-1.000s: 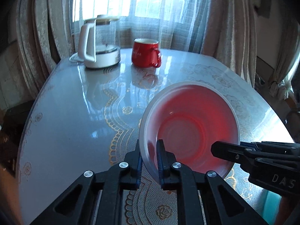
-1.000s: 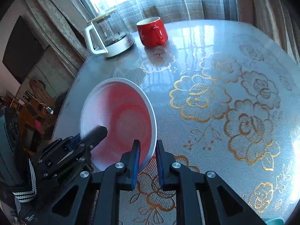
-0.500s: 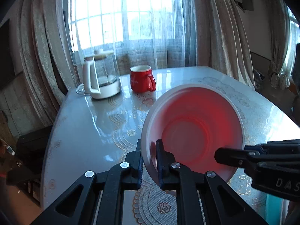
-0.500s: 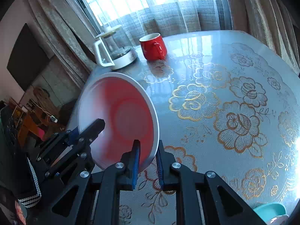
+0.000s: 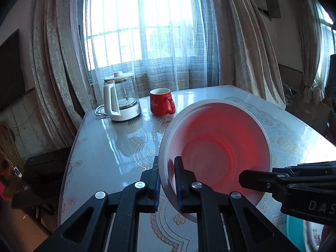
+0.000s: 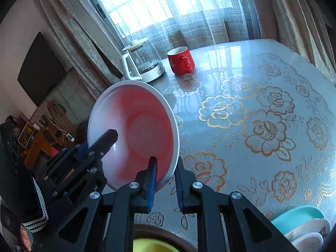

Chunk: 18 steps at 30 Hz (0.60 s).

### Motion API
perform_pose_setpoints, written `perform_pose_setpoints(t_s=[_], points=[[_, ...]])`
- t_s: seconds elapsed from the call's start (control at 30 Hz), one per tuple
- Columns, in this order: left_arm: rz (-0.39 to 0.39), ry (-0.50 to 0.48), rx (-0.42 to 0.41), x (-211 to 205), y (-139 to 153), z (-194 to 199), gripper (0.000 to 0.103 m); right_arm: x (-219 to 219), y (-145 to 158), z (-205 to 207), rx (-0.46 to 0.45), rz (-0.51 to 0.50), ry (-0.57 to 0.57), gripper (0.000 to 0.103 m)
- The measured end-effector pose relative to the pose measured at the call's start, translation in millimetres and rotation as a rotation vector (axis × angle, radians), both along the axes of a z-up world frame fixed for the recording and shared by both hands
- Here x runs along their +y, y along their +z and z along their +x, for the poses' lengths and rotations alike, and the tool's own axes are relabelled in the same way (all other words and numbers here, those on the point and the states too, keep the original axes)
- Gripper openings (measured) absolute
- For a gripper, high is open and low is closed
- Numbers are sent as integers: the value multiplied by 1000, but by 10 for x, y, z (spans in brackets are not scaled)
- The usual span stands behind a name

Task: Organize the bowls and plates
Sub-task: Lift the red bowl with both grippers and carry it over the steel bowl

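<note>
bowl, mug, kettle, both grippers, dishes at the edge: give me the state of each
red bowl: lifted off the table, tilted, held at its rim
left gripper: jaws shut on the bowl's rim
right gripper: jaws shut on the opposite rim
red mug: upright on the table
glass kettle: upright, lid on
teal plate: stacked with other dishes

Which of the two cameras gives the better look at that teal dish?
The right wrist view: the teal dish shows its rim and shape at the table's near edge, beside pale dishes. The left wrist view catches only a teal sliver behind the right tool.
</note>
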<state>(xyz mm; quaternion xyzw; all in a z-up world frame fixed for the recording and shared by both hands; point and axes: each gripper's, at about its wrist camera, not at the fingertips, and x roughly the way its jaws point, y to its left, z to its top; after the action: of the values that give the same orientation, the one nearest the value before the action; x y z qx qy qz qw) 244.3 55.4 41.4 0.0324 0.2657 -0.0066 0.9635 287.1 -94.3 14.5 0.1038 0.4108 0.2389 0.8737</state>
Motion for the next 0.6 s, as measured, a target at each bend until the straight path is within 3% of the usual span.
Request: perform_pose_setpoints(t_s=[0.37, 0.6], points=[[15, -4, -17, -141, 16, -328, 12, -148, -6, -231, 16, 44, -23, 16], [-61, 18, 23, -86, -88, -637, 12, -164, -39, -450, 14, 68, -11, 16]])
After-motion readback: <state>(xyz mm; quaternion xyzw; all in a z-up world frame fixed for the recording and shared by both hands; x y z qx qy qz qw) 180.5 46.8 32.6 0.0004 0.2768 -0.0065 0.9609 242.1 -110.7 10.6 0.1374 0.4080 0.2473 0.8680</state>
